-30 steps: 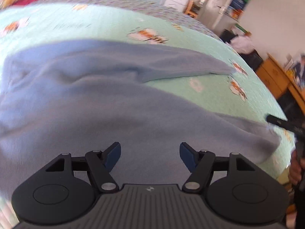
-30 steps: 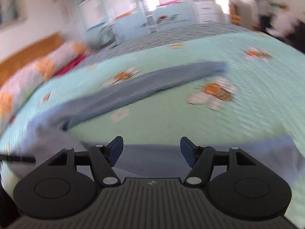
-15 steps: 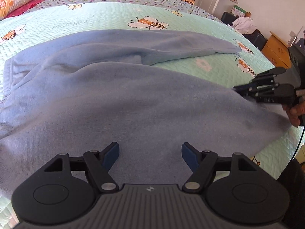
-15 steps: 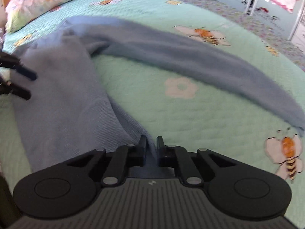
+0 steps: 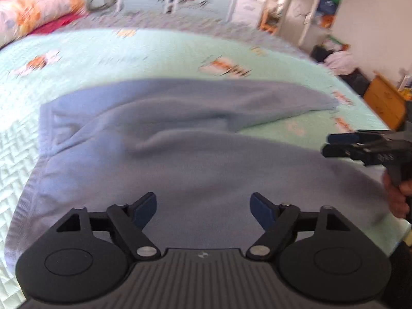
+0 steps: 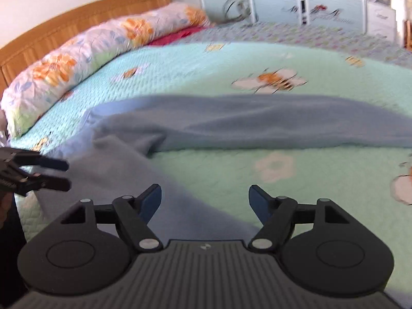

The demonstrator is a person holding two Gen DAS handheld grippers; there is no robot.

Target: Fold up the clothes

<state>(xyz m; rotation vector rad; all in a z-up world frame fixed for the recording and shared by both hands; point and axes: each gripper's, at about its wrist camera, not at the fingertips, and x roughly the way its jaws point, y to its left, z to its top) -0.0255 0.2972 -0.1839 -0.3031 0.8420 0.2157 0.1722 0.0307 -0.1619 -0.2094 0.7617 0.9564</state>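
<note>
A pale blue garment point(image 5: 195, 159) lies spread on the mint-green quilt point(image 5: 159, 54) of a bed, one long part point(image 6: 270, 123) stretching off to the right across the far side and another running toward the near edge. The left gripper point(image 5: 203, 207) hovers over the garment's broad body, its jaws wide and opening, nothing between them. The right gripper point(image 6: 204, 200) hangs at the garment's near right end, jaws also wide and opening, holding nothing; cloth lies beneath its left finger point(image 6: 152, 200). A floral pillow point(image 6: 85, 59) lies along the wooden headboard point(image 6: 77, 20), far left
</note>
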